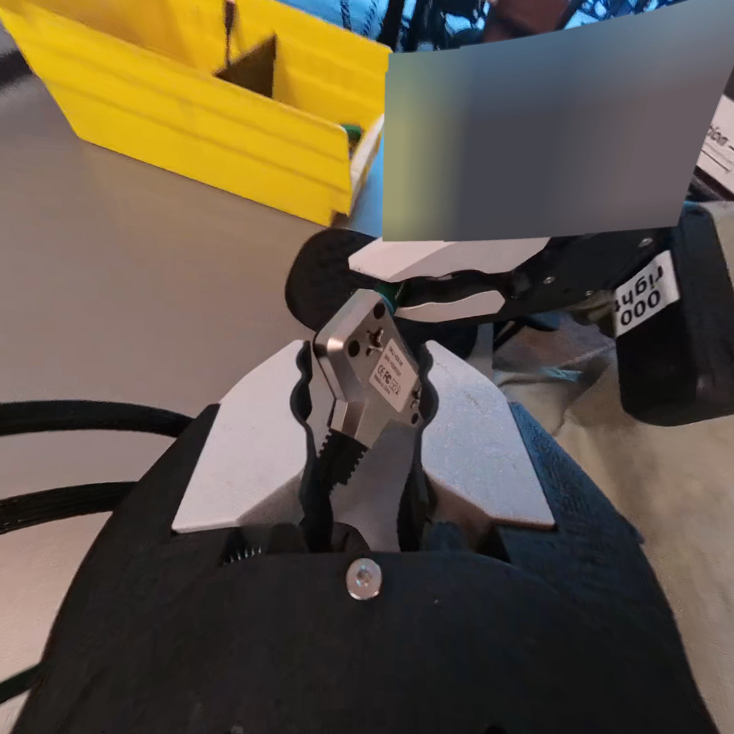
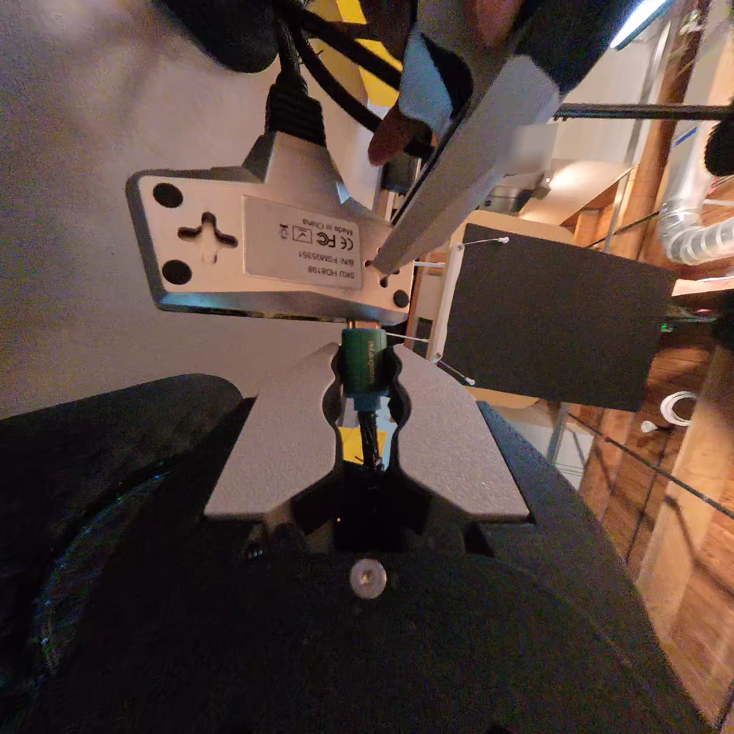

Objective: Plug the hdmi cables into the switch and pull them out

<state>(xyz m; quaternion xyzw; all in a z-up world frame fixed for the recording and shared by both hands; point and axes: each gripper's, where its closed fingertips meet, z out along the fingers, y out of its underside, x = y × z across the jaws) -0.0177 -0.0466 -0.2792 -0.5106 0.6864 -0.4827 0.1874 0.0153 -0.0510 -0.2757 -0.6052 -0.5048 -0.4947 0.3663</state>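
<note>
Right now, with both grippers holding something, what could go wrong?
1. The left gripper holds the switch tilted, so a push or pull on it may make it twist or slip.
2. The right gripper clamps the green plug, whose metal tip still shows at the port; a skewed force could bend it.

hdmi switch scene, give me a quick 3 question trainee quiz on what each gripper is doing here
1. True or false: the left gripper is shut on the silver switch.
2. What does the right gripper hold? A) yellow bin B) green HDMI plug C) black cable
3. Fill in: the plug's metal tip meets the switch's long ___ edge.

Key: 1 true; 2 B, the green HDMI plug; 3 port.
</note>
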